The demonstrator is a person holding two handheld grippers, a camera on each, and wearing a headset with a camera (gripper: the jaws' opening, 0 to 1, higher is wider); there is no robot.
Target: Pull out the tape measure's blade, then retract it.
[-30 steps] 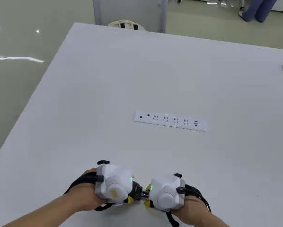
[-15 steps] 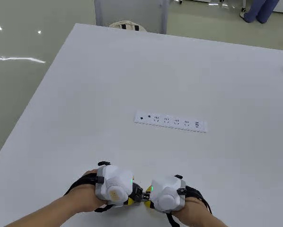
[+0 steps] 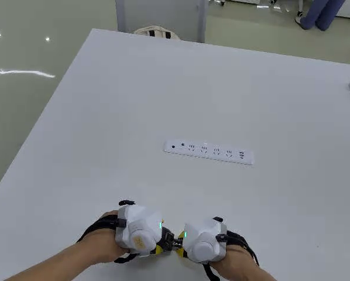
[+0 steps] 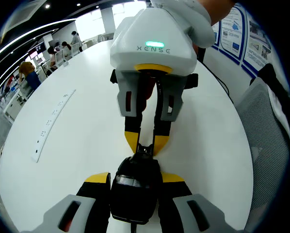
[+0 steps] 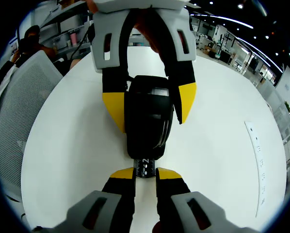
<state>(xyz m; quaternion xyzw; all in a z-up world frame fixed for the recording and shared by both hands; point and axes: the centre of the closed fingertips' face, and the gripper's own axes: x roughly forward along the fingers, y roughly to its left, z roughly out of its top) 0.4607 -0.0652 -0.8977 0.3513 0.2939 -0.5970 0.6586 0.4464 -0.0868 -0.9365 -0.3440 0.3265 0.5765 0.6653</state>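
left tongs [image 4: 135, 178] clamp tape measure [image 4: 135, 196]; right tongs [image 5: 145, 174] pinch blade [image 5: 145, 165] tip

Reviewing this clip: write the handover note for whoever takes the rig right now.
Left tool: shut on the tape measure case, by the near edge of the white table.
Right tool: shut on the blade tip, right at the case's mouth.
Done: both grips set; just a short stub of blade is out.
Left: draw the blade out, then let it retract.
The power strip lies farther back.
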